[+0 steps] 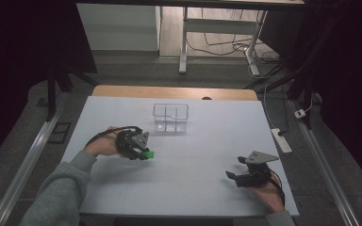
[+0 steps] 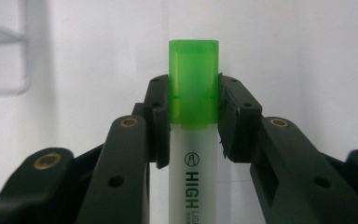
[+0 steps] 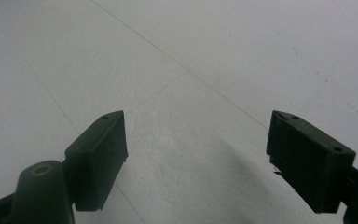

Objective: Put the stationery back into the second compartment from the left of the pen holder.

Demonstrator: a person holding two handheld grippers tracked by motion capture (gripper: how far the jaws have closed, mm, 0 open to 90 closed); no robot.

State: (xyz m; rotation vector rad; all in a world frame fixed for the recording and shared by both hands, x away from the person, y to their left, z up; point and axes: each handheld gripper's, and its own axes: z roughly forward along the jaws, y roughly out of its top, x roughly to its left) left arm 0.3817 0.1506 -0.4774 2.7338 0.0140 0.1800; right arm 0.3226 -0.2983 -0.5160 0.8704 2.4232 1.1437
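1. The left claw (image 1: 143,153) is held above the left half of the white bench (image 1: 193,188), its jaws clamped on a highlighter (image 2: 193,140). In the left gripper view the pads press on both sides of the green cap (image 2: 193,81), right where it meets the white barrel, and the cap sticks out past the jaw tips.
2. A clear plastic organiser (image 1: 170,117) with compartments stands on the bench beyond the left claw, towards the far edge and near the middle.
3. The right claw (image 1: 235,168) sits low over the bench's right near part, well apart from the highlighter. Its jaws stand wide apart, with bare bench between them in the right gripper view.
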